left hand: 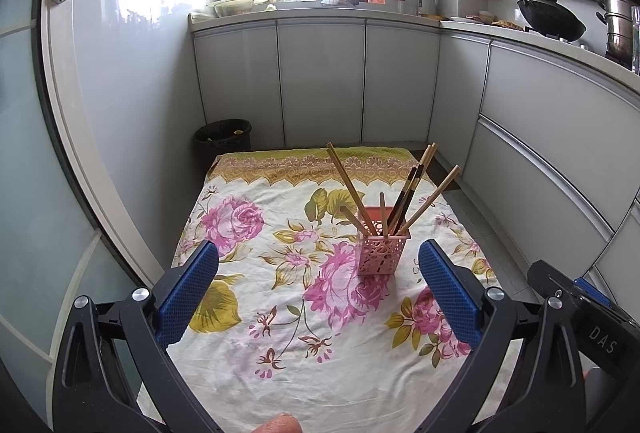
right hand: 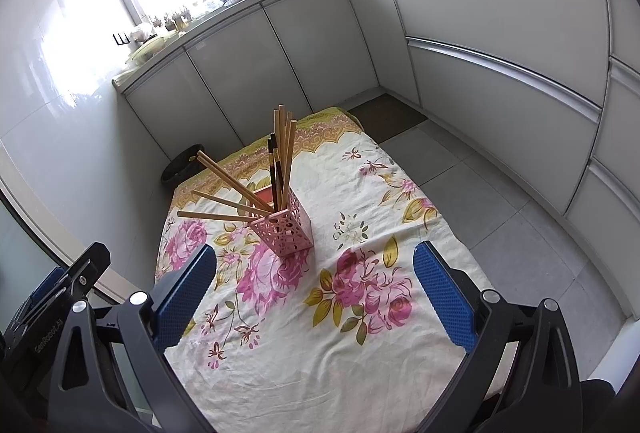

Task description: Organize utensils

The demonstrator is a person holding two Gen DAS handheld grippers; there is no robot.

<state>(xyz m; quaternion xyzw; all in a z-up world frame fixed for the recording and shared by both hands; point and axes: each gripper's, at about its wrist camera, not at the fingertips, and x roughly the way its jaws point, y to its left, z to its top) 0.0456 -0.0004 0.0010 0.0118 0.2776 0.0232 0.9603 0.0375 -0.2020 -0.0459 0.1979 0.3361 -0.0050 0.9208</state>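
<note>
A pink perforated holder (left hand: pixel 382 255) (right hand: pixel 286 231) stands upright on a floral cloth (left hand: pixel 280 313) (right hand: pixel 320 333). Several wooden chopsticks (left hand: pixel 350 187) (right hand: pixel 224 199) and a dark pair (left hand: pixel 408 193) (right hand: pixel 273 169) stick out of it, fanned in different directions. Something red (left hand: pixel 370 213) (right hand: pixel 264 196) lies just behind the holder. My left gripper (left hand: pixel 318 253) is open and holds nothing; the holder sits between and beyond its blue fingertips, nearer the right one. My right gripper (right hand: pixel 314 257) is open too, with the holder just past its left side.
Grey cabinet fronts (left hand: pixel 320 81) (right hand: pixel 500 81) close in the far side and the right. A black bin (left hand: pixel 224 137) (right hand: pixel 182 163) stands at the cloth's far left corner. A glass door frame (left hand: pixel 68 137) runs along the left. A wok (left hand: pixel 550 17) sits on the counter.
</note>
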